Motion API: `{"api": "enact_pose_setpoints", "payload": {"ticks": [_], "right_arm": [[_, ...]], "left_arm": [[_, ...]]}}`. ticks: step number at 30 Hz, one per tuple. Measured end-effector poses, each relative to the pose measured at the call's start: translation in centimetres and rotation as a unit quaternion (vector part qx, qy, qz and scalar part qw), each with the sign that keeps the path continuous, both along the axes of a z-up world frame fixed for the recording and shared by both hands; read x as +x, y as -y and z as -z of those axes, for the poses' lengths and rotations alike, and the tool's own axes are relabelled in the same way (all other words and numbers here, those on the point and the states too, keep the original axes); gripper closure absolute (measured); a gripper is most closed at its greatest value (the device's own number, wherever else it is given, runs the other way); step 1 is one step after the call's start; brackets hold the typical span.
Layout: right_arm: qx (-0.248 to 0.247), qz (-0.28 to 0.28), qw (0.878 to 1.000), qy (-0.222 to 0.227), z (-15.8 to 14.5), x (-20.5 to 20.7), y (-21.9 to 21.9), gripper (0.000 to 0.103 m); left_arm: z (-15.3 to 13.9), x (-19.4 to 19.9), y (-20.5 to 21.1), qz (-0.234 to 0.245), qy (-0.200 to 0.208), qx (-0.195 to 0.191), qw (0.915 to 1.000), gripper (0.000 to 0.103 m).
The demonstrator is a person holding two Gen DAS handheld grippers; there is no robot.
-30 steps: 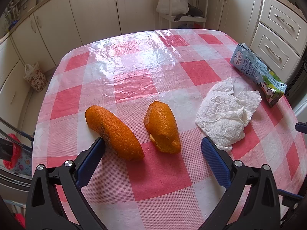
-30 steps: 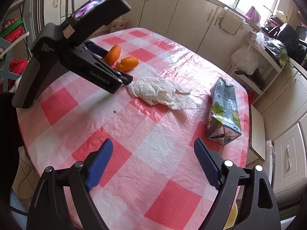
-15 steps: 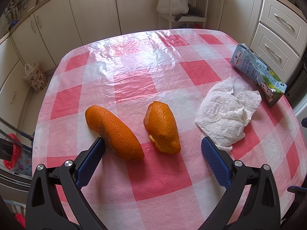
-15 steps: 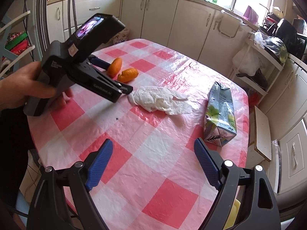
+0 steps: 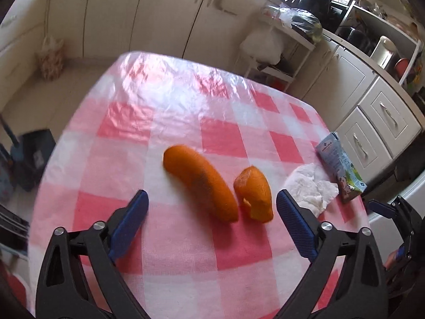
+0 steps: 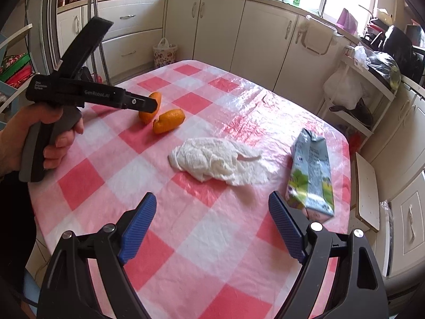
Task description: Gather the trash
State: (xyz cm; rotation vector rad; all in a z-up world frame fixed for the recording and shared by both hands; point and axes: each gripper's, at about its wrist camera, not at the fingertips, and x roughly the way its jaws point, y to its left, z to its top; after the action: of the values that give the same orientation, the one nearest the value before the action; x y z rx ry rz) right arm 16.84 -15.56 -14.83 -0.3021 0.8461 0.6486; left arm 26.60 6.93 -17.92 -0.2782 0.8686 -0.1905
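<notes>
On the red-and-white checked table lie a long orange peel and a shorter orange peel, side by side. My left gripper hangs open above them, with both peels in the wide gap between its blue fingers. In the right wrist view a hand holds that gripper over the peels. A crumpled white tissue lies mid-table. A flattened drink carton lies beside my right finger. My right gripper is open, short of the tissue and holding nothing.
Cream kitchen cabinets ring the table. A white rack with plastic bags stands behind the far right corner. A flowered bag sits on the floor by the cabinets. The table edge drops off just past the carton.
My left gripper has swung sideways and rolled. The long peel, which lay against its left finger, now sits inside the gap with the short one. The right gripper has edged toward the carton.
</notes>
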Motion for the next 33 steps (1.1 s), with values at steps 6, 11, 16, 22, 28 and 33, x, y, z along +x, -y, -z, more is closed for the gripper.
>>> {"api": "enact_pose_setpoints", "payload": {"ticks": [6,11,16,22,28,33], "right_arm": [[-0.003,0.016,1.0,-0.004,0.6,1.9,-1.2,0.02],[-0.007,0.019,1.0,-0.008,1.4,3.4,-2.5,0.017],[-0.015,0.019,1.0,-0.01,2.5,4.9,-4.8,0.016],[-0.004,0.034,0.998,-0.056,3.4,6.2,-4.3,0.033],[0.018,0.026,0.995,-0.097,3.0,5.4,-2.8,0.081],[0.016,-0.002,0.995,-0.096,2.1,3.1,-2.3,0.086]], "left_arm": [[0.3,1.1,0.6,-0.009,-0.004,0.019,0.9998,0.024],[0.3,1.5,0.3,-0.024,-0.005,0.018,0.9995,0.044],[0.2,1.8,1.1,-0.001,-0.009,0.028,0.9996,0.056],[0.4,2.2,1.7,0.025,-0.017,0.018,0.9994,0.082],[0.4,0.7,1.9,0.032,-0.014,0.021,0.9992,0.087],[-0.1,-2.2,1.8,0.024,-0.005,0.034,0.9991,0.087]]}}
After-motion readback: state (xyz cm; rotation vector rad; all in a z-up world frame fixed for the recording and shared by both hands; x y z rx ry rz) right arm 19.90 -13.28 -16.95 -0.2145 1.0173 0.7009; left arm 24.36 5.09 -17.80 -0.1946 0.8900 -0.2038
